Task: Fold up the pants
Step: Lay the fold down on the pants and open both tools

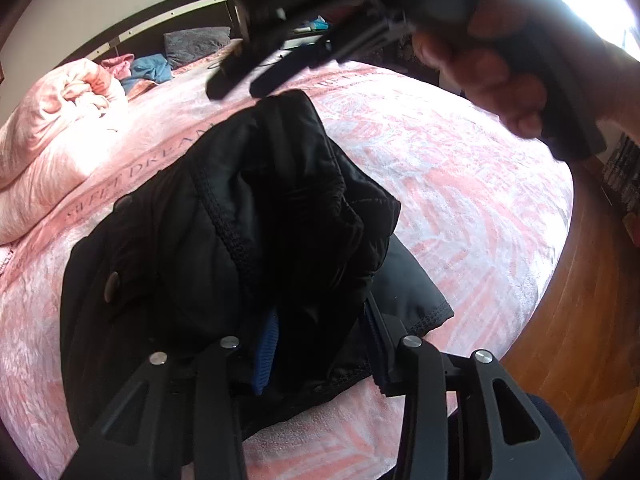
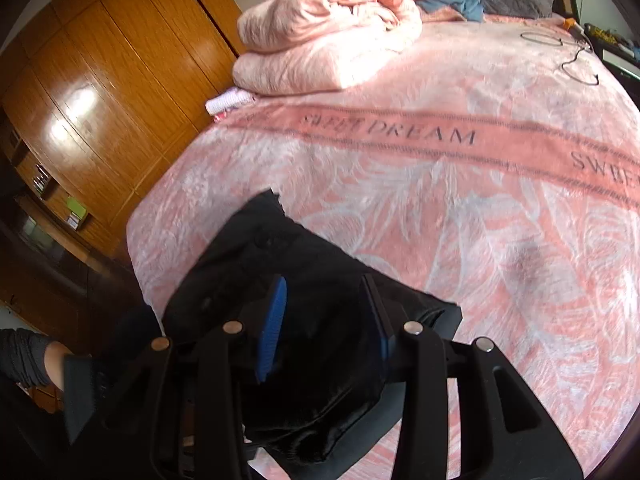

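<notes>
Black pants [image 1: 224, 220] lie bunched and folded on a pink blanket [image 1: 440, 160], with snap buttons showing on the left side. My left gripper [image 1: 320, 344] stands open over their near edge; cloth bulges up between its blue pads without being pinched. In the same view my right gripper [image 1: 244, 86], held by a hand [image 1: 492, 76], hovers open just above the pants' far end. The right wrist view shows the right gripper [image 2: 326, 320] with its fingers apart and the pants [image 2: 312, 272] lying loose under and between them.
A rolled pink duvet [image 2: 328, 32] and clothes sit at the head of the bed, and a grey pillow [image 1: 196, 44] lies beyond. A thin cable [image 2: 576, 60] lies on the blanket [image 2: 440, 200]. A wooden wardrobe [image 2: 100, 80] and wooden floor [image 1: 580, 300] flank the bed.
</notes>
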Motion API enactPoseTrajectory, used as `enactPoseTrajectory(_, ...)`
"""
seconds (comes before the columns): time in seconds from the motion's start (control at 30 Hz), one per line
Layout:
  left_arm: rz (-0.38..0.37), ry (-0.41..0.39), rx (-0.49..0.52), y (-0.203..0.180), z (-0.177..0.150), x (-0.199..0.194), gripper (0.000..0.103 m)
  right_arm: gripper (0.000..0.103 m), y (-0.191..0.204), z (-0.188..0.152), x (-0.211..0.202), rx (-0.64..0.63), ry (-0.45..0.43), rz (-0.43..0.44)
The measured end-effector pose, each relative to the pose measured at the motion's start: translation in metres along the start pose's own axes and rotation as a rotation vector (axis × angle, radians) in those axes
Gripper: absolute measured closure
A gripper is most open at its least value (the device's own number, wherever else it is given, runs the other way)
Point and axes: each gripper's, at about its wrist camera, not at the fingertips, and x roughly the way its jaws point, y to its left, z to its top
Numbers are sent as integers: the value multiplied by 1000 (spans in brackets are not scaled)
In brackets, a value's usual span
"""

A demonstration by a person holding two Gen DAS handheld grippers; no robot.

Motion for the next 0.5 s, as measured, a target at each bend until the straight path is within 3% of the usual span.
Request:
enactPoseTrajectory(0.13, -11, 8, -18, 4, 2, -1, 60, 66, -19, -15, 9, 47, 17, -6)
enactPoseTrajectory(0.2, 3, -6, -29, 6, 3, -7, 45, 66, -29, -22, 13, 74, 30, -14)
enactPoseTrajectory(0.3, 24, -44, -61, 14, 4, -21, 37, 66, -38, -37, 22, 90, 70, -55)
enactPoseTrajectory(0.5, 57, -74, -107, 35, 6, -49, 32, 64, -28, -44, 6, 98, 42, -89)
